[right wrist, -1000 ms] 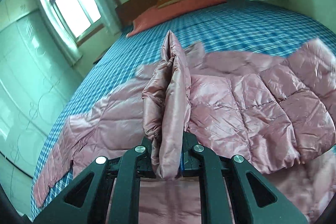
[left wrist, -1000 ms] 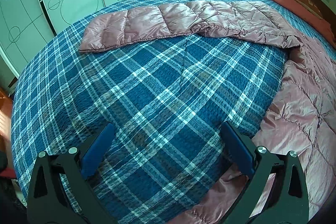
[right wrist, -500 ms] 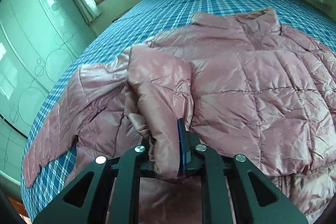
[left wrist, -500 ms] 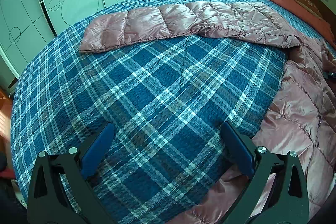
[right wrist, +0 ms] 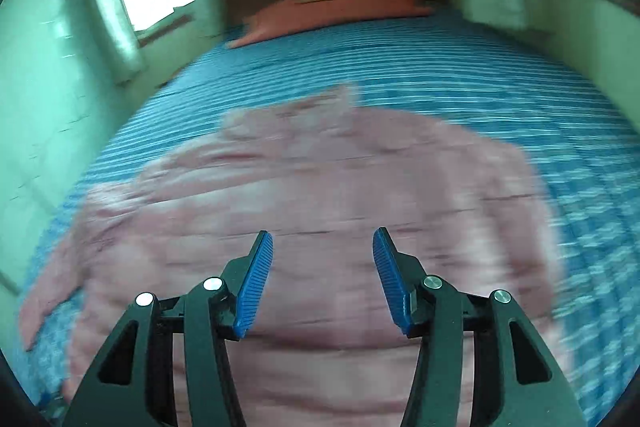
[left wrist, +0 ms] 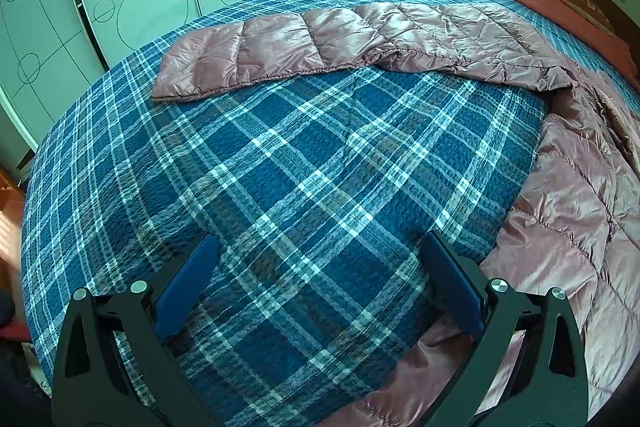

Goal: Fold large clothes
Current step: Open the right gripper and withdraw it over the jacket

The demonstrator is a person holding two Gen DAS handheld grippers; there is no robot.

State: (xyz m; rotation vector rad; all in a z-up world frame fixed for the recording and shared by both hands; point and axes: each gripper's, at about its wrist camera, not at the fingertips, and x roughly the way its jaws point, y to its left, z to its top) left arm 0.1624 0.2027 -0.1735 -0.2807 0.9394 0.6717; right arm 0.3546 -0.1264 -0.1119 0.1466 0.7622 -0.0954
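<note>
Left gripper (left wrist: 316,259): fingers apart, holding nothing, over the plaid bedspread (left wrist: 280,167). Right gripper (right wrist: 323,259): fingers apart, nothing between them, above the pink jacket (right wrist: 320,187); view blurred.

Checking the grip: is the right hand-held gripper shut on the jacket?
No, the right hand-held gripper is open, nothing between its fingers, above the jacket.

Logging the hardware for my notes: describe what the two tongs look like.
Both match. The left tongs and right tongs have black, angular frames with triangular cut-outs, silver round bolt heads, and flat blue pads, finely ribbed on the right pair. No cables, markings or sleeves show.
</note>
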